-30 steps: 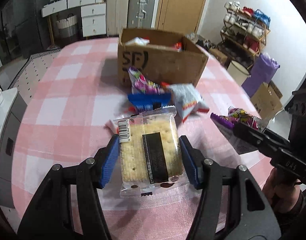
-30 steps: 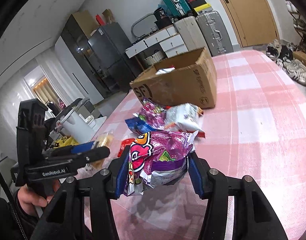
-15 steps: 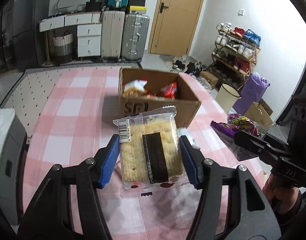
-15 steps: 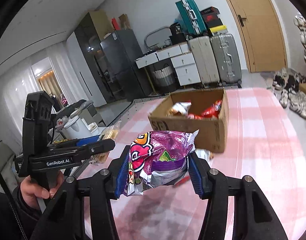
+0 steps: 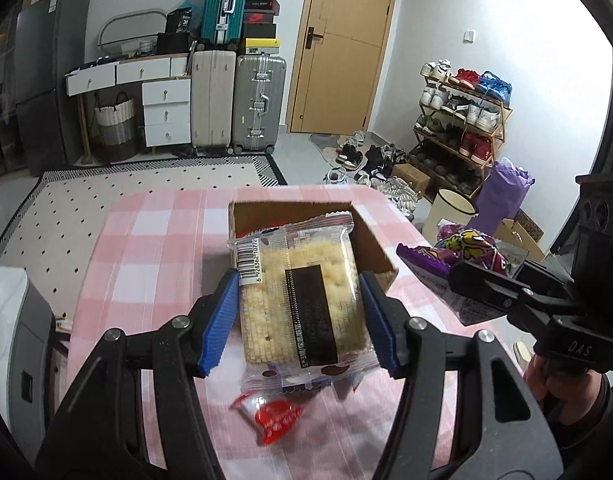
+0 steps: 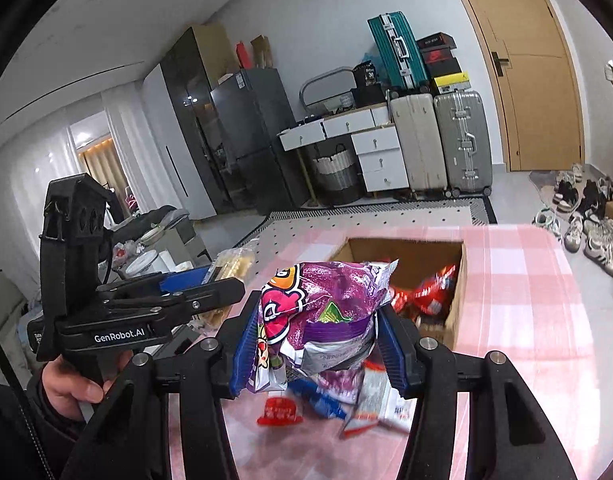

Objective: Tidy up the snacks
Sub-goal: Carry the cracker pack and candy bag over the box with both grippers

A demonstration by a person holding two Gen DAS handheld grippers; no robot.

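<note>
My left gripper is shut on a clear-wrapped cracker pack with a black label, held above the pink checked table. Behind the pack stands the open cardboard box, partly hidden by it. My right gripper is shut on a purple snack bag, also raised over the table. In the right wrist view the box shows red packets inside. The left gripper appears there at the left, a hand under it. The right gripper with its bag shows at the right of the left wrist view.
Loose snacks lie on the table below: a red packet and blue, white and red packets. Beyond the table are suitcases, white drawers, a wooden door and a shoe rack. A white appliance stands at the table's left.
Both grippers have risen with their snacks and come nearer the box; its open top now shows from above. The loose snacks have dropped to the bottom of both views.
</note>
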